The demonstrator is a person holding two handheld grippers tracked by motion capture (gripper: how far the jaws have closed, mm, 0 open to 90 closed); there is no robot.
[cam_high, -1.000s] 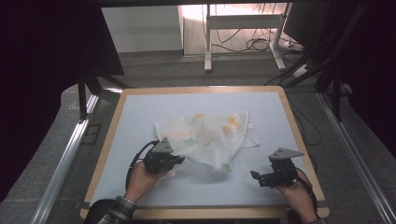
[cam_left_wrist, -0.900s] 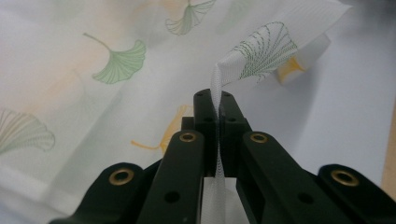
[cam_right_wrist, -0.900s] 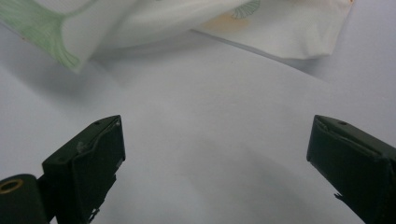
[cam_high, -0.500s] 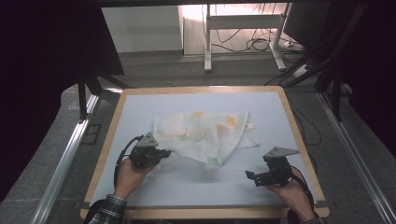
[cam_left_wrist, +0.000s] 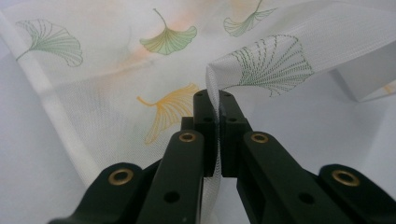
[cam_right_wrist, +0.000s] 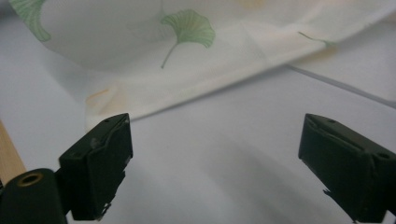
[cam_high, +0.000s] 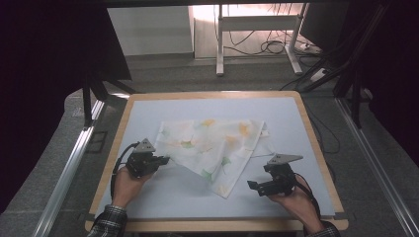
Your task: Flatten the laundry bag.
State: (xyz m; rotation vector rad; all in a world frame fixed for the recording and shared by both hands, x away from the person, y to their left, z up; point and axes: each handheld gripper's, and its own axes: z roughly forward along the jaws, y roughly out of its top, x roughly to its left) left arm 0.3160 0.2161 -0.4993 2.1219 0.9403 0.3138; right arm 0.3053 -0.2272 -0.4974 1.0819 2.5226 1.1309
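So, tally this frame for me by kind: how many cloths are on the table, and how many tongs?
White cloth with green and orange ginkgo-leaf print: 1
Black two-jaw tongs: 2, left tongs shut on the cloth's edge, right tongs open
Total: 3

The worktop (cam_high: 148, 207) is a pale blue-grey surface framed by a light wooden rim, seen from above in the high view. A thin white cloth (cam_high: 212, 143) printed with green and orange ginkgo leaves lies spread across its middle, partly folded over itself, with one corner pointing toward the near edge. The cloth's left edge is lifted off the surface. Around the cloth the pale surface lies bare out to the rim.
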